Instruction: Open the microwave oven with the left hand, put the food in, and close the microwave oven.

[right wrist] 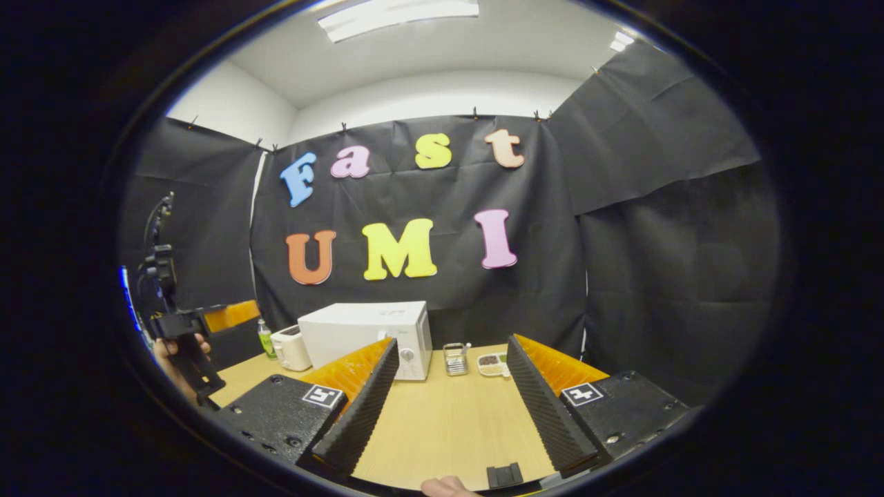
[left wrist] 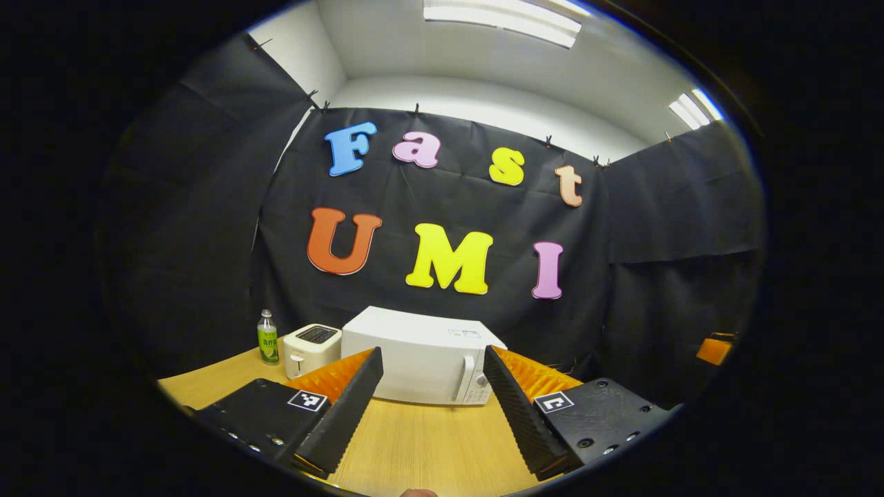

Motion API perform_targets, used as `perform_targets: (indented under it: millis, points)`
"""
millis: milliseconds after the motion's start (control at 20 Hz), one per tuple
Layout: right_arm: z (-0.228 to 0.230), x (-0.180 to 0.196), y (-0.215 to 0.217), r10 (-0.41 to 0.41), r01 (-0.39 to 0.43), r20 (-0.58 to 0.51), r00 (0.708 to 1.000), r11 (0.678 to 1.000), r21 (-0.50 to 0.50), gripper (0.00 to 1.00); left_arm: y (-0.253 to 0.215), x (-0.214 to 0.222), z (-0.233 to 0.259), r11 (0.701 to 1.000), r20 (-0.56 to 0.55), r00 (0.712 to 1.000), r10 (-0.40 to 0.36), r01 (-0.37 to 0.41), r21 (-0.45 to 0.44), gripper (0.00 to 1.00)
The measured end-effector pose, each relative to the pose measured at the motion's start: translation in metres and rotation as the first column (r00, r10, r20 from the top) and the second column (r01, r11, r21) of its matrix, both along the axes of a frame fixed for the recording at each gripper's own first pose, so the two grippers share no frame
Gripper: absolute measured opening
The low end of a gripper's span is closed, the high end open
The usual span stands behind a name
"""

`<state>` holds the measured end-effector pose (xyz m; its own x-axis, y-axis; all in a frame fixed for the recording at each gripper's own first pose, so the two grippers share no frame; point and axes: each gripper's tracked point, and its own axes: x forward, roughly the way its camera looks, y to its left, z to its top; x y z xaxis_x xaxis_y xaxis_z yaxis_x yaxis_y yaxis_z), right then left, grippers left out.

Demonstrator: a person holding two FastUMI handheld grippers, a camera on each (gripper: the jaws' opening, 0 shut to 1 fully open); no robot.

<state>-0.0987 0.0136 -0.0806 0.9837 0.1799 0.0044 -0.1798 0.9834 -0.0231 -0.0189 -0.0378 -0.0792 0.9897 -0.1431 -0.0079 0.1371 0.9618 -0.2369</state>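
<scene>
A white microwave oven stands at the back of the wooden table, door closed, its handle near the right side. My left gripper is open, held in front of the oven and apart from it. In the right gripper view the microwave sits left of centre, and a small tray of food lies on the table to its right. My right gripper is open with nothing between its fingers. The left gripper, held by a hand, shows at the far left.
A white toaster and a green bottle stand left of the microwave. A small metal rack stands between the microwave and the food tray. Bare tabletop lies in front of the oven.
</scene>
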Motion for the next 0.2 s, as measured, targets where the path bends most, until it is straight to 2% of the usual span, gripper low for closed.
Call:
perform_targets:
  millis: [100,200]
  points:
    - [0.006,-0.005,0.003,0.009,-0.008,0.022,1.0,1.0,-0.009,1.0,-0.001,-0.023,0.01,1.0,0.007,1.0,-0.015,0.015,0.004,0.93]
    - [0.015,-0.01,0.006,0.017,-0.017,0.05,0.999,1.0,-0.014,1.0,0.011,-0.039,0.012,0.998,-0.005,1.0,0.025,-0.024,0.05,0.93]
